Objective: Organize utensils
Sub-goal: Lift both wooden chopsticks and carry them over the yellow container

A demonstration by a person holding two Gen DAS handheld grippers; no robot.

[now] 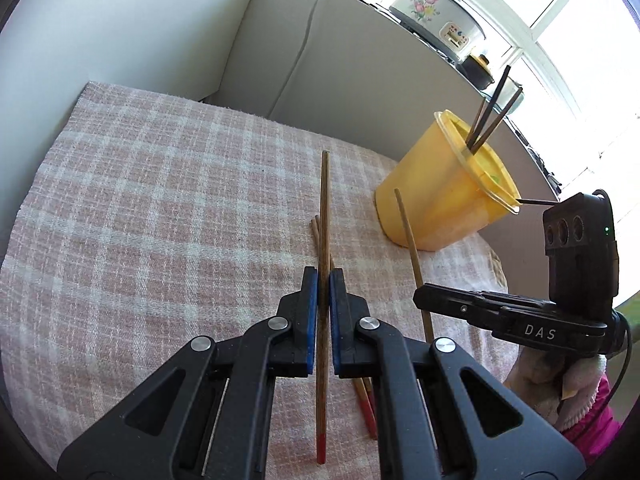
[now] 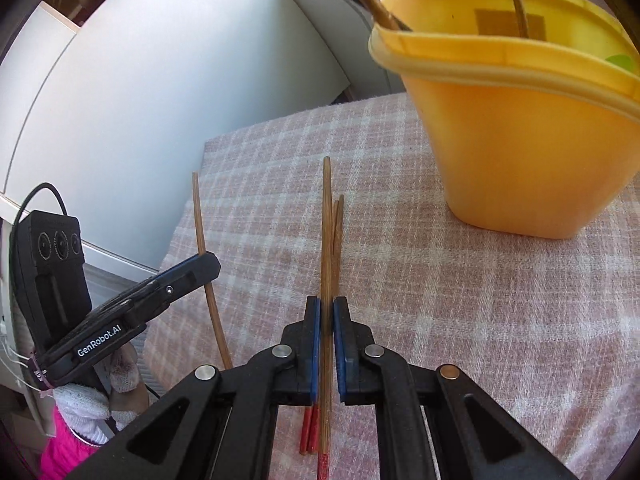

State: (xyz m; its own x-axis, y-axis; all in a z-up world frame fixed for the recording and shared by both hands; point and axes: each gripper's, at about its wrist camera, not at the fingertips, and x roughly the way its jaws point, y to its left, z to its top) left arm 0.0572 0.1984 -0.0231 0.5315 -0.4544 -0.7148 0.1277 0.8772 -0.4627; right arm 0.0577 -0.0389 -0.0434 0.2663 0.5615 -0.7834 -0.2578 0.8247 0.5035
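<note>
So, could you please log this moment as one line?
left hand-held gripper: shut on chopstick | right hand-held gripper: shut on chopstick | two chopsticks on cloth | yellow cup: holds chopsticks

Cloth (image 1: 160,208) on counter: pink-and-white plaid, lower left of left wrist view. Cup (image 2: 520,148): bright yellow, paler rim, upper right of right wrist view. Chopsticks (image 1: 323,320): brown wood grain, red tips at bottom. Sticks in cup (image 1: 490,114): dark brown. Gripper (image 1: 323,292) bodies black, pads (image 1: 310,304) blue. Cooker (image 1: 436,20) top right: white, pink floral print. Sleeve (image 2: 66,452) hot pink, glove (image 2: 86,404) white.
</note>
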